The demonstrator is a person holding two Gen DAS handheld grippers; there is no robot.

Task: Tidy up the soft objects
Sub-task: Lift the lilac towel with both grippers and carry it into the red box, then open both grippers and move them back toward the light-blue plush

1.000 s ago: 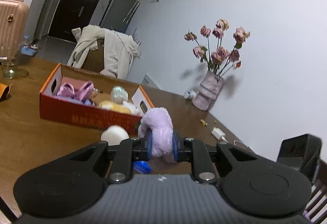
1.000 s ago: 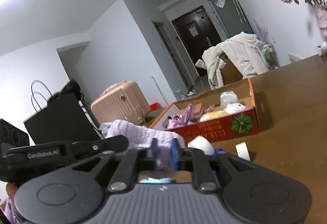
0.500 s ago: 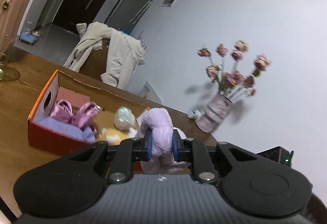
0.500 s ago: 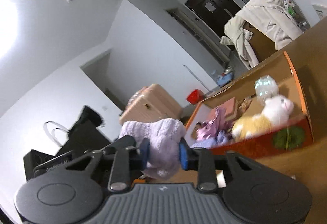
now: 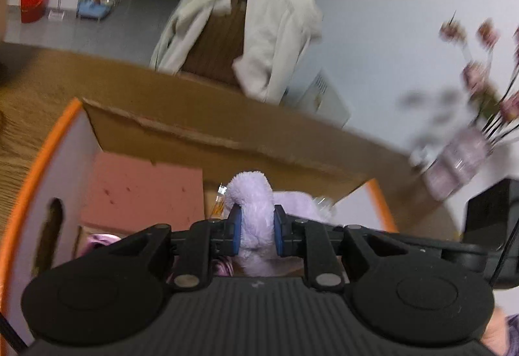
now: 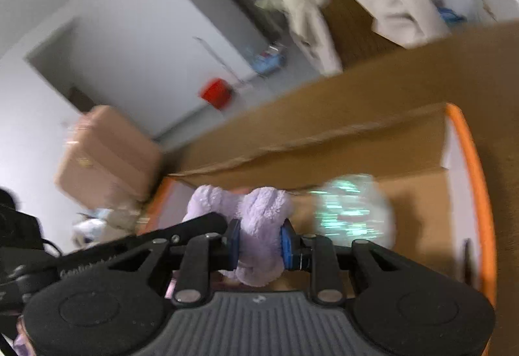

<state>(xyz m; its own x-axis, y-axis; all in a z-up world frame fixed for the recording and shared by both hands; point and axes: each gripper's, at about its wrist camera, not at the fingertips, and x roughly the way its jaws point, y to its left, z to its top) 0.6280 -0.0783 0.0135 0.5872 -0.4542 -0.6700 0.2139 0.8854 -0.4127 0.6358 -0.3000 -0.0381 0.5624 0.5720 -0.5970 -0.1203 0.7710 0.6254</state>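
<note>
A fluffy lilac plush toy [image 5: 256,210] hangs between both grippers above the open cardboard box [image 5: 227,141] with orange edges. My left gripper [image 5: 257,229] is shut on one end of the toy. In the right wrist view my right gripper [image 6: 259,240] is shut on another part of the lilac plush toy [image 6: 262,219], and the left gripper's black body crosses in from the left. Inside the cardboard box [image 6: 467,180] lie a pink pad [image 5: 142,190], a shiny pink item [image 5: 97,240] and a crinkly iridescent ball [image 6: 353,210].
The wooden table [image 5: 29,109] carries the box and a vase of dried pink flowers [image 5: 460,158] at the right. Behind the table stands a chair draped with a cream jacket [image 5: 259,31]. A pink suitcase [image 6: 103,158] and a red bucket [image 5: 32,4] are beyond the table.
Both grippers have carried the lilac plush forward from in front of the box to over its open top, tilting downward. The box now fills the lower half of both views.
</note>
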